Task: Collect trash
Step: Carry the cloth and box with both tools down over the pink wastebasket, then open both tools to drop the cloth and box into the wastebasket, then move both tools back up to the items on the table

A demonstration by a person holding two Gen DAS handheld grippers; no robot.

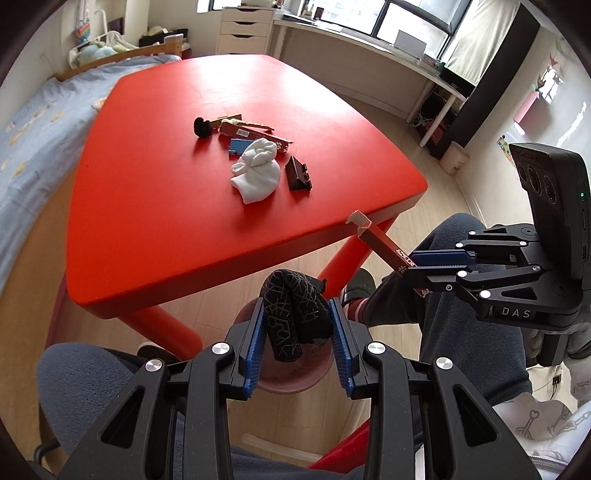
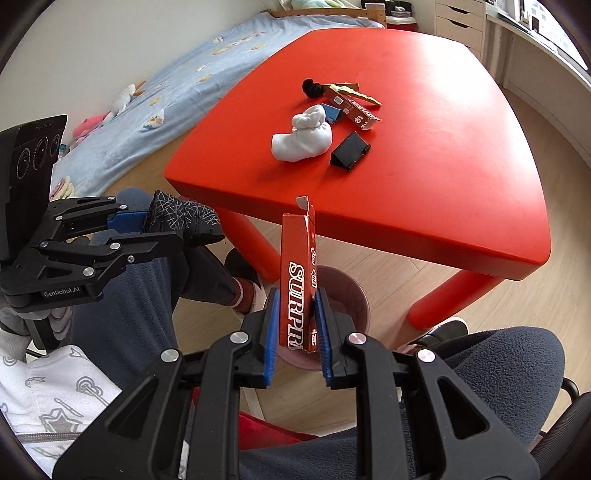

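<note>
My left gripper (image 1: pixel 299 314) is shut on a black patterned sock (image 1: pixel 291 314), held just over a pink bin (image 1: pixel 291 384) on the floor below the table's near edge. My right gripper (image 2: pixel 297 306) is shut on a long red carton (image 2: pixel 295 273) that stands up between its pads, above the same pink bin (image 2: pixel 351 295). Each gripper shows in the other view: the right gripper (image 1: pixel 413 264) at the right edge, the left gripper (image 2: pixel 147 229) at the left. On the red table (image 1: pixel 166 206) lie a white sock (image 1: pixel 255 173), a black binder clip (image 1: pixel 297 173), a red carton (image 1: pixel 255 134) and a small black ball (image 1: pixel 202 126).
A person's knees in dark trousers (image 2: pixel 498 369) sit either side of the bin, with a foot (image 1: pixel 356 291) beside a red table leg (image 2: pixel 439 299). A bed with a blue sheet (image 1: pixel 33 147) runs along the left. White drawers (image 1: pixel 245 26) and a desk stand behind.
</note>
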